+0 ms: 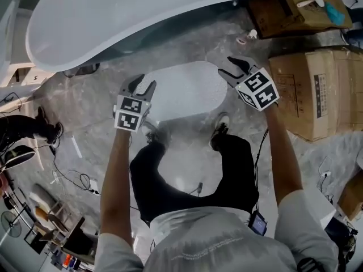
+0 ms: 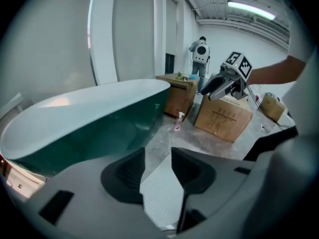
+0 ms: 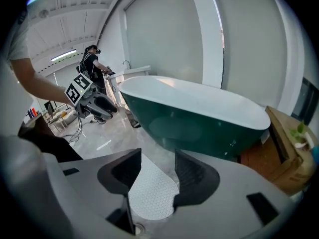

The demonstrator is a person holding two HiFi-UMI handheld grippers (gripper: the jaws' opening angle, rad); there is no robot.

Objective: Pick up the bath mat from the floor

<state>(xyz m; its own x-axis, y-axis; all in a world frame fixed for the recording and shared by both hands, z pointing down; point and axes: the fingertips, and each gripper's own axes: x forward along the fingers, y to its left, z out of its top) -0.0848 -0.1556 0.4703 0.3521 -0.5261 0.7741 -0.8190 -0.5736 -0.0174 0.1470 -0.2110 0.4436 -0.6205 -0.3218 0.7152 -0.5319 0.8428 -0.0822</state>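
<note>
The white oval bath mat (image 1: 187, 92) lies flat on the grey floor in front of the bathtub. In the head view my left gripper (image 1: 143, 85) hovers over the mat's left end and my right gripper (image 1: 228, 67) over its right end. Both stand open with nothing pressed between the jaws. The left gripper view shows the mat's dotted surface (image 2: 162, 193) below the gap of the left gripper (image 2: 158, 158), with the right gripper (image 2: 214, 86) across from it. In the right gripper view the mat (image 3: 149, 195) shows between the spread jaws of the right gripper (image 3: 157, 163).
A large white-and-green bathtub (image 1: 113, 16) runs just beyond the mat. Cardboard boxes (image 1: 317, 89) stand to the right, and a wooden crate (image 1: 295, 7) sits behind them. A small bottle (image 1: 250, 35) lies near the tub. Cables (image 1: 74, 177) trail on the left floor. My shoes (image 1: 220, 123) touch the mat's near edge.
</note>
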